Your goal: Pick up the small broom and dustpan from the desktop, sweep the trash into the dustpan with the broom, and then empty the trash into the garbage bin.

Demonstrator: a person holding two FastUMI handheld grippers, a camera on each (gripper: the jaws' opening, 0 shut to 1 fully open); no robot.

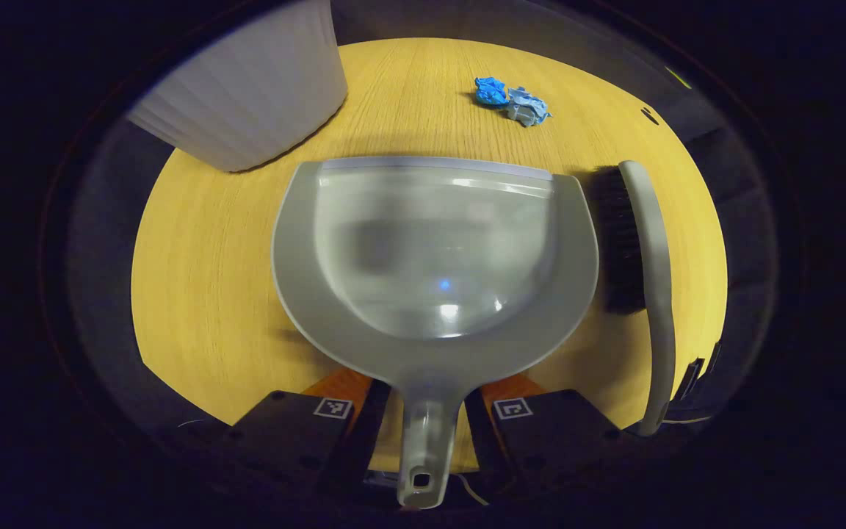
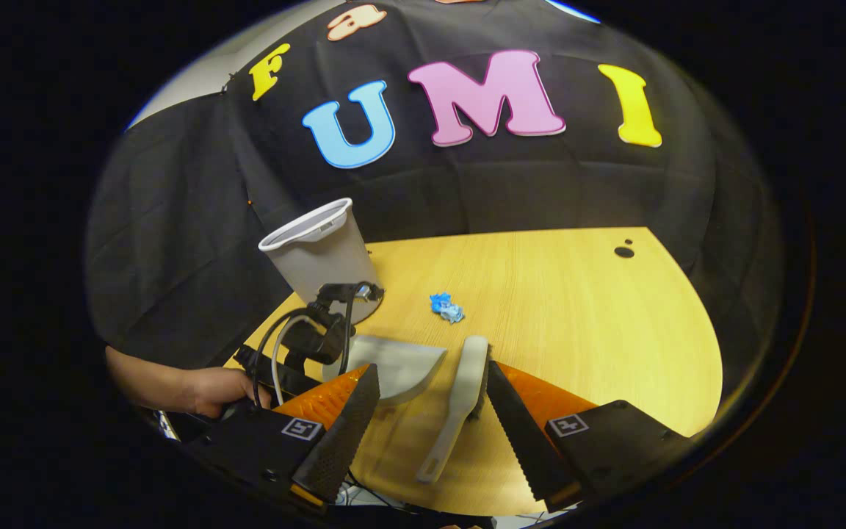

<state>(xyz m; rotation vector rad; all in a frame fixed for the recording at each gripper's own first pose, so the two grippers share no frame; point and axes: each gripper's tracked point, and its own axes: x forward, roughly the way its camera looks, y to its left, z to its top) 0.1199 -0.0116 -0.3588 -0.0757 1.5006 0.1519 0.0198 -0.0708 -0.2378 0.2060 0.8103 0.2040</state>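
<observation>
Grey plastic dustpan [image 1: 434, 272] looks light and stiff; left gripper [image 1: 423, 422] straddles its slim handle, jaws apart. Right gripper [image 2: 430, 426] hangs released above the grey broom [image 2: 460, 400]

A light wooden desk [image 2: 577, 308] with a rounded edge stands before a black cloth wall [image 2: 540, 191], seemingly creased.

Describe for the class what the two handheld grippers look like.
Each gripper, left and right, has black blocky housings bearing small square black-and-white tags, with orange panels behind. The right one's jaws show serrated inner faces. Seen from the right gripper view, black cables loop over the left unit.
</observation>
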